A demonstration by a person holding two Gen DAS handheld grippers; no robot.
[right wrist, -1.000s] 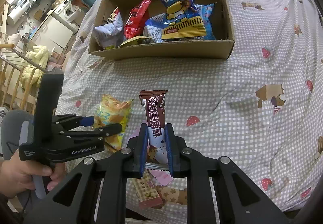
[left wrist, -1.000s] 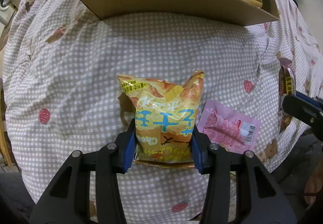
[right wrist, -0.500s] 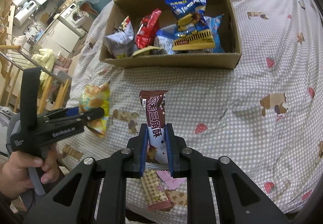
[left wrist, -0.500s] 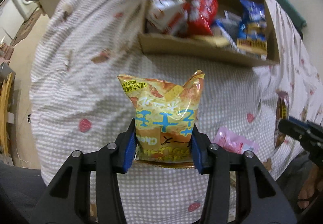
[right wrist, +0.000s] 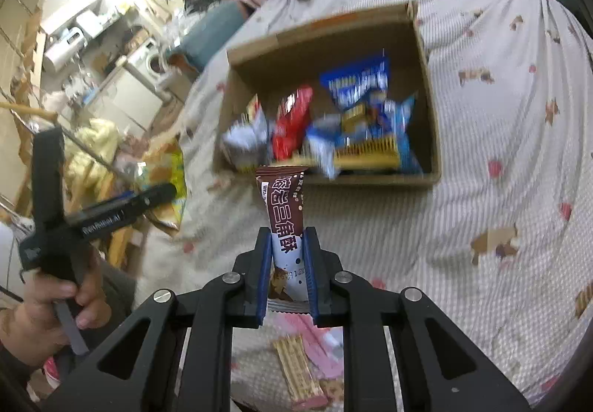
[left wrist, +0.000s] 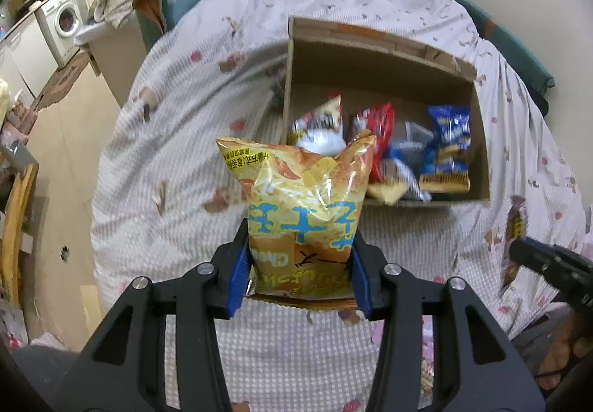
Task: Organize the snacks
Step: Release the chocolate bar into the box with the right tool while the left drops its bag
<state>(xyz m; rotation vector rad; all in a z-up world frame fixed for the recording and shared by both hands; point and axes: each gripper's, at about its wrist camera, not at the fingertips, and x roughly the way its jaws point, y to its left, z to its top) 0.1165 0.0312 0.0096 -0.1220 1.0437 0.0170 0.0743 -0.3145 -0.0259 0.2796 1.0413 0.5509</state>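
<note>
Two grippers gripping | left gripper (left wrist: 300, 273) clamping yellow chip bag (left wrist: 302, 215) | right gripper (right wrist: 287, 276) pinching brown wafer bar (right wrist: 283, 223) | cardboard box (right wrist: 431, 122) holding snacks

Readable print, not much of it

Chip bag (left wrist: 302, 211) shows "Chee" upside down; brown bar wrapper (right wrist: 284, 223) has Chinese "三角酥"; left gripper (right wrist: 111, 211) arm reads "GenRobot.AI".

— What are your grippers doing?
— My left gripper (left wrist: 301, 260), bottom centre of its view, clamps a bag (left wrist: 302, 208). My right gripper (right wrist: 287, 278) pinches a bar (right wrist: 283, 223).
— Any hand visible?
— My left hand (right wrist: 48, 315), lower left, grips its handle.
</note>
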